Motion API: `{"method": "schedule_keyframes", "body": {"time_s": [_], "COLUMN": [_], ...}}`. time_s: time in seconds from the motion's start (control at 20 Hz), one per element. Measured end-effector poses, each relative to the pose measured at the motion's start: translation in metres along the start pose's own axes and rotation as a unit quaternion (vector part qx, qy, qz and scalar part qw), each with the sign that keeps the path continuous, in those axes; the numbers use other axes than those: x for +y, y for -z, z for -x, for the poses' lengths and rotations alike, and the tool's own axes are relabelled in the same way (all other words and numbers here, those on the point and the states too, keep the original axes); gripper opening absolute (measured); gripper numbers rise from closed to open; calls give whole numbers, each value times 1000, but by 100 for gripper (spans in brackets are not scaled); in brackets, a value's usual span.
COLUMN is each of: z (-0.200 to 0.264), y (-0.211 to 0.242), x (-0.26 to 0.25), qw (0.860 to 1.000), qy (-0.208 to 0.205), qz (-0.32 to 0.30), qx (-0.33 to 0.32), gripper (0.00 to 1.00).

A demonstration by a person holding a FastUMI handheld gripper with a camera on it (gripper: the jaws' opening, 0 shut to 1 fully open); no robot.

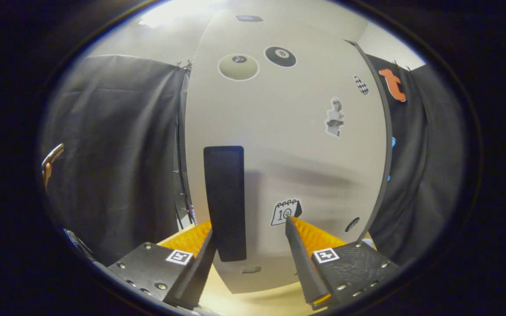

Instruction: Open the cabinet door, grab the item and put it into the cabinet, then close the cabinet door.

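A white cabinet door (297, 145) with several stickers stands right in front of me, facing me flat. A tall dark handle (225, 202) runs down its left part. My gripper (249, 228) is open and close to the door. The left finger (200, 263) lies just beside the handle's lower end and the right finger (299, 245) reaches near a calendar sticker (285, 212). The handle's bottom sits between the fingers, toward the left one, and neither finger presses on it. The item is hidden from me.
Black cloth (117, 166) hangs on both sides of the cabinet. A light wooden tabletop (257, 303) shows beneath the door's lower edge. A small tan object (50, 160) pokes in at the far left.
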State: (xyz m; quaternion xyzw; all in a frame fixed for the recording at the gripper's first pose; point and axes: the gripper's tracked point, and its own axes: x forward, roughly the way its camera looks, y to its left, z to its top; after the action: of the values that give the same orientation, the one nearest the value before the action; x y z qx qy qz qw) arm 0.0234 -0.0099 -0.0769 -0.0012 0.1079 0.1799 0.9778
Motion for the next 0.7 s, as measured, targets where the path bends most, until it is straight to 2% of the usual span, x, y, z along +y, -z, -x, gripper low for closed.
{"method": "schedule_keyframes", "body": {"time_s": [0.3, 0.55, 0.7], "z": [-23, -29, -38], "y": [1, -2, 0], "x": [4, 8, 8], "qw": [1000, 1000, 999], "qy": [-6, 5, 13], "qz": [-23, -10, -27], "qx": [13, 15, 20], "gripper": [85, 85, 85]}}
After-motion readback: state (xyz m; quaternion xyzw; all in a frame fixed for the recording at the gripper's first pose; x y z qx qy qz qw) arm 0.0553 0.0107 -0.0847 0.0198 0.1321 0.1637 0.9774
